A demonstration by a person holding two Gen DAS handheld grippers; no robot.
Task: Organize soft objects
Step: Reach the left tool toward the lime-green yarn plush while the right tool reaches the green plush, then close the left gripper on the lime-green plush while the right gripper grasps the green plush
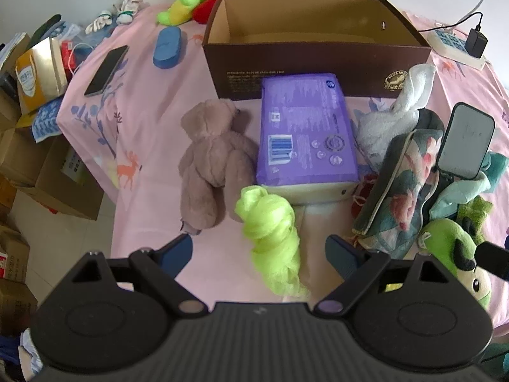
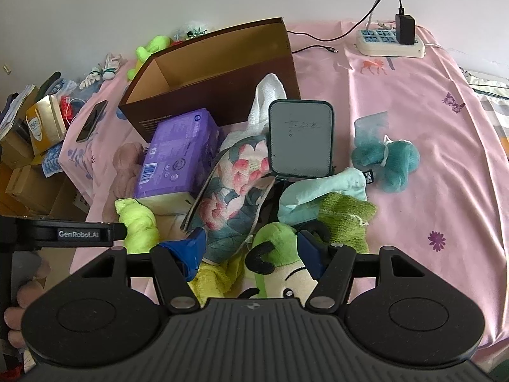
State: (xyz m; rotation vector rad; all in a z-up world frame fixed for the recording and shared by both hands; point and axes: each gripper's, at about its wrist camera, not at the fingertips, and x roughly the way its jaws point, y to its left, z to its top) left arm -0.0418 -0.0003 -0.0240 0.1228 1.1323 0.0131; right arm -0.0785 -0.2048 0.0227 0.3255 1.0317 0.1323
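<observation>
Left wrist view: my left gripper (image 1: 259,251) hangs with its jaws wide apart, the lime yarn (image 1: 272,238) lying on the pink sheet (image 1: 152,133) between the blue fingertips (image 1: 178,250), touching neither. Just beyond the yarn sits the purple pack (image 1: 305,130), its far end against the brown box (image 1: 315,41), which stands open. The bear (image 1: 213,162) lies beside the pack on its left. On the right lie the white towel (image 1: 410,92), the floral pouch (image 1: 400,184) and the green plush (image 1: 451,248).

In the right wrist view my right gripper (image 2: 251,250) is spread apart around the green plush's (image 2: 280,267) head; I cannot tell whether the pads touch it. The teal yarn (image 2: 388,159) lies well apart to the right, near the mint cloth (image 2: 321,191).
</observation>
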